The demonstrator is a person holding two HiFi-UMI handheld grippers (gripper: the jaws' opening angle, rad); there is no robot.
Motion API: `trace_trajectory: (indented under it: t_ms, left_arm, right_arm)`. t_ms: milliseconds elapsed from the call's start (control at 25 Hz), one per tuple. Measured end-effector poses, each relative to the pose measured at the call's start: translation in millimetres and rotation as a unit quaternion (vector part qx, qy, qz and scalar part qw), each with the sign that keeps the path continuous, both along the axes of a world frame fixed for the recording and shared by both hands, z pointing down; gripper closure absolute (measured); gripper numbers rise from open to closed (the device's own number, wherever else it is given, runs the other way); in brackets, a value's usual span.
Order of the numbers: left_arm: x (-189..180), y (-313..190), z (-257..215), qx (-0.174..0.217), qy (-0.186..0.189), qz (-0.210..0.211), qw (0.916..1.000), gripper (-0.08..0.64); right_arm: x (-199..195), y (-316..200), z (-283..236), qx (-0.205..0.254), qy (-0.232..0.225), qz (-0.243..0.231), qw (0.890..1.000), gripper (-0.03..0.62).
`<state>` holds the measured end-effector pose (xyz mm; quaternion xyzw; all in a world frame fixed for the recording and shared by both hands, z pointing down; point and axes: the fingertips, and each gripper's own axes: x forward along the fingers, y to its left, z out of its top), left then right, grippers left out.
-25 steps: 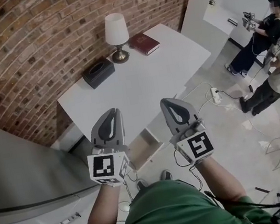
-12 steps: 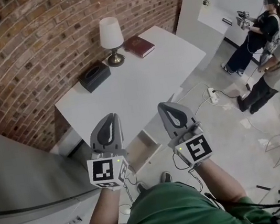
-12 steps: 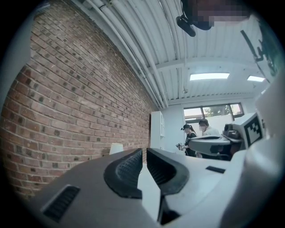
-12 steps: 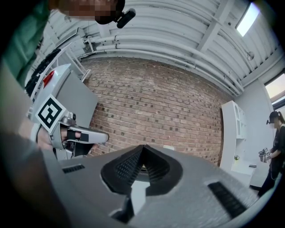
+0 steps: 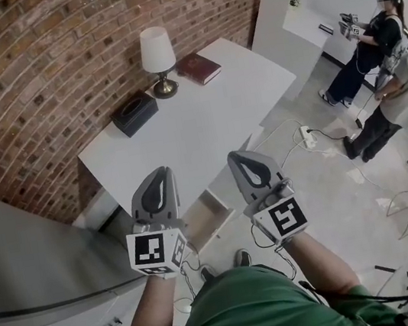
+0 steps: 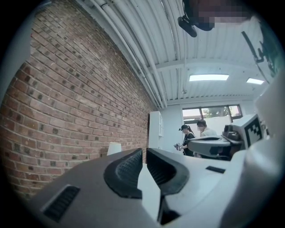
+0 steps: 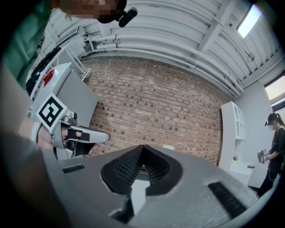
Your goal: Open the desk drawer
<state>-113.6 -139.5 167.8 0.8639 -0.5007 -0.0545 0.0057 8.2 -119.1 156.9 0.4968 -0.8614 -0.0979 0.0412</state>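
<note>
The person's green top (image 5: pixel 252 309) fills the bottom of the head view. Both tools are held short of the white desk (image 5: pixel 184 134), side by side. The left gripper (image 5: pixel 161 172) has its ribbed dark pads drawn together to a sliver, nothing between them. The right gripper (image 5: pixel 235 156) is fully closed and also holds nothing. Each smooth grey shell carries a cube with black-and-white square markers, the only print in sight.

The drawer (image 5: pixel 211 213) stands pulled out from the desk's near edge, its pale wooden inside showing below and between the two tools. On the desk's far side, by the red brick wall (image 5: pixel 25 64), sit a black tissue box (image 5: pixel 134 113), a lamp (image 5: pixel 158 58) with a white shade and brassy foot, and a dark red book (image 5: pixel 198 68).

Beyond the desk's right end, a white power strip (image 5: pixel 308 135) lies on the floor and two people (image 5: pixel 375 52) stand. Since a second ago the grippers have kept their place, and the desk sits slightly further left in the picture.
</note>
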Motion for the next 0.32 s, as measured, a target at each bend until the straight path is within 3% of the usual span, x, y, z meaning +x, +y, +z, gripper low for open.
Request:
trace_trajectory:
  t_ms: [320]
  left_arm:
    - [-2.9, 1.1, 3.0, -0.008, 0.003, 0.003, 1.0000, 0.532]
  right_arm:
    - [-5.2, 3.1, -1.7, -0.002, 0.003, -0.001, 1.000, 0.592]
